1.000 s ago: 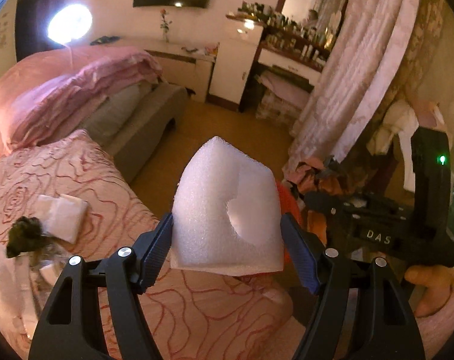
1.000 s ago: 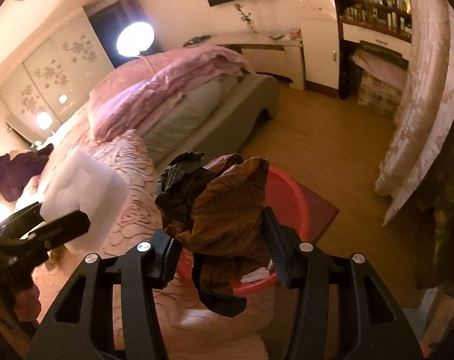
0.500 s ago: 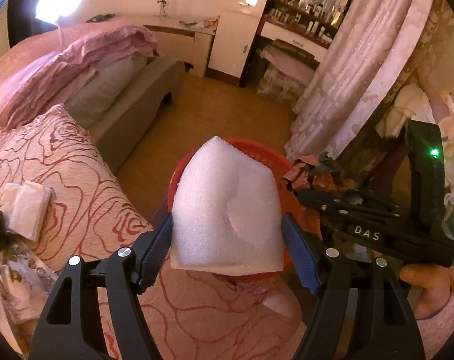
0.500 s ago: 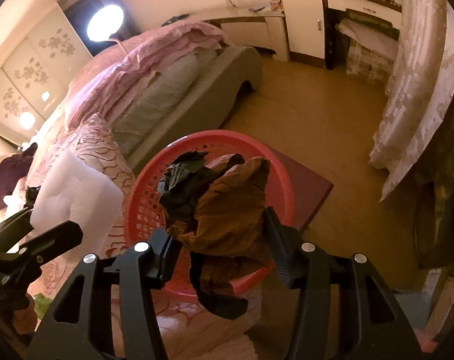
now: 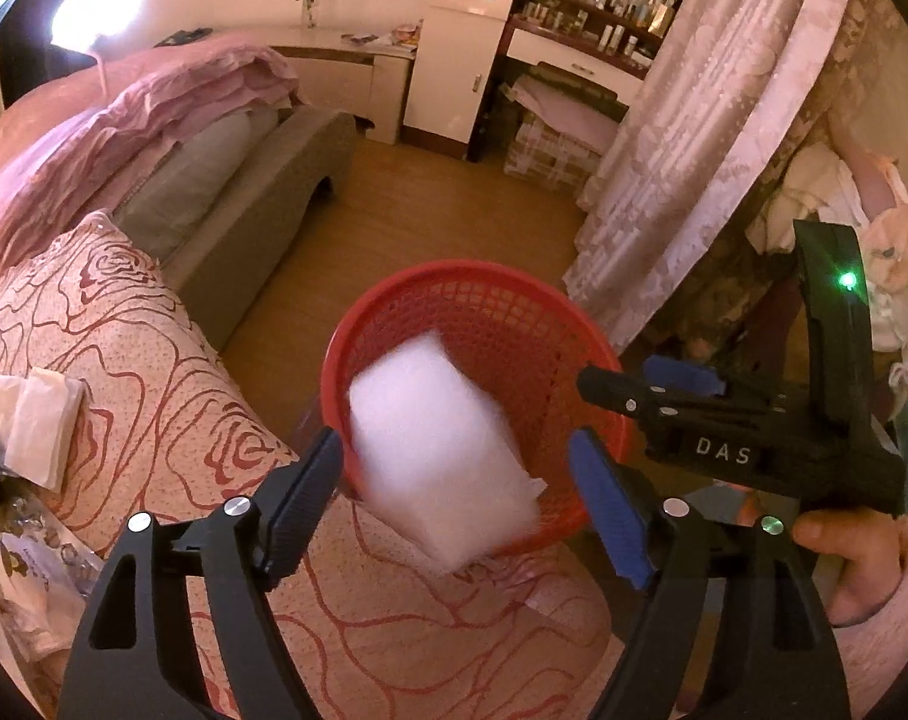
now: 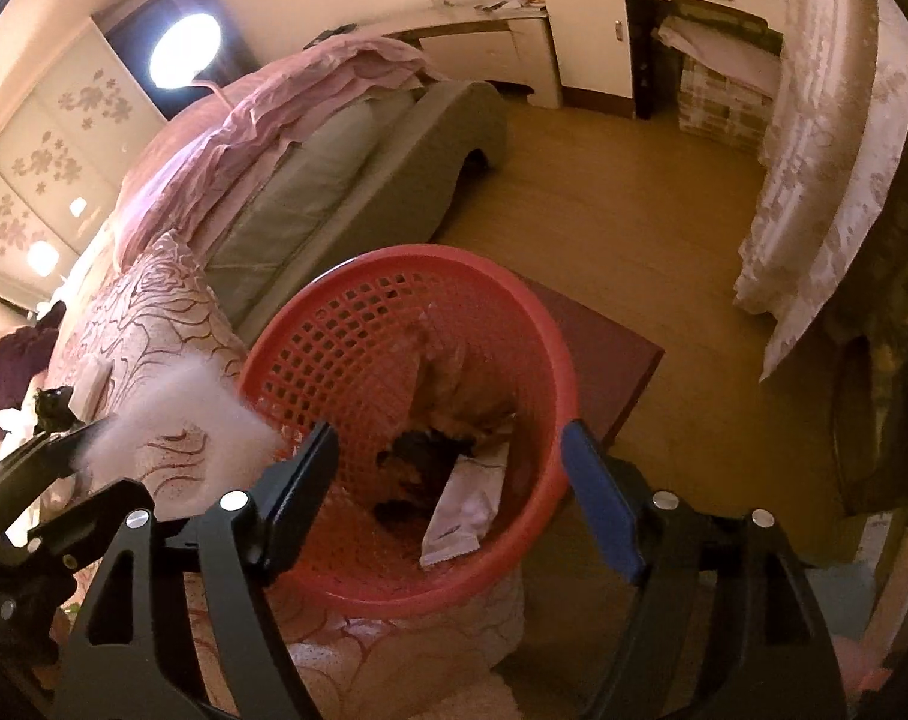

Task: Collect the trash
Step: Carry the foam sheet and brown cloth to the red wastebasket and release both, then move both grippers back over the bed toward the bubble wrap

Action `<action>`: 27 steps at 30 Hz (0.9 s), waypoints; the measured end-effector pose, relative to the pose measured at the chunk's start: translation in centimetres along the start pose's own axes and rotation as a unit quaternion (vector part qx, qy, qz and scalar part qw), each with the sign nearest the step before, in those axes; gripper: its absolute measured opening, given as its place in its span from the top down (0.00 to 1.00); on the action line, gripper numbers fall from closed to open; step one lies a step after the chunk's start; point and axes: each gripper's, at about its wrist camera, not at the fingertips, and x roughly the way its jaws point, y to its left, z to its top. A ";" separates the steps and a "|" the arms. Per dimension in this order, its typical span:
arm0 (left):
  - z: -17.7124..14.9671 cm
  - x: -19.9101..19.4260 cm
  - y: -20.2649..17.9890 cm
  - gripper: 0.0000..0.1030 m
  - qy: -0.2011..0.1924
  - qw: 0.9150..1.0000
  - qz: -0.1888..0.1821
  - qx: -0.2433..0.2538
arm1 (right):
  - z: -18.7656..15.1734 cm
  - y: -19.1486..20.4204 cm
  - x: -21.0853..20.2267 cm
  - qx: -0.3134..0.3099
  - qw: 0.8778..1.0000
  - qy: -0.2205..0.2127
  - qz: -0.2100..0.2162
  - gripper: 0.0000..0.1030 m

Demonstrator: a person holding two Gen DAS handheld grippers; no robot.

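While both grippers' fingers [image 5: 604,492] spread, only the right view shows brown trash [image 6: 454,396] inside the basket [image 6: 394,591].

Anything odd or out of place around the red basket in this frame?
Nothing broken or spilled. The white foam block is blurred, loose between the opening left gripper jaws above the red basket; brown crumpled trash already lies inside.

red basket [image 5: 472,300], white foam [image 5: 442,450] (blurred), rose-patterned bedspread [image 5: 124,324]

Perforated plastic basket [image 5: 484,312], seemingly foam block [image 5: 442,450]
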 end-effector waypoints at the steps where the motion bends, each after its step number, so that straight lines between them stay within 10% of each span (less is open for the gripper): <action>1: 0.0 0.0 -0.1 0.26 0.000 1.000 0.001 0.001 | -0.1 -0.1 -0.1 0.001 1.000 -0.001 0.001 0.28; 27: -2.3 -6.2 2.5 0.24 -0.056 0.996 0.069 -0.025 | -2.4 3.6 -3.8 -0.044 0.998 -0.036 -0.002 0.28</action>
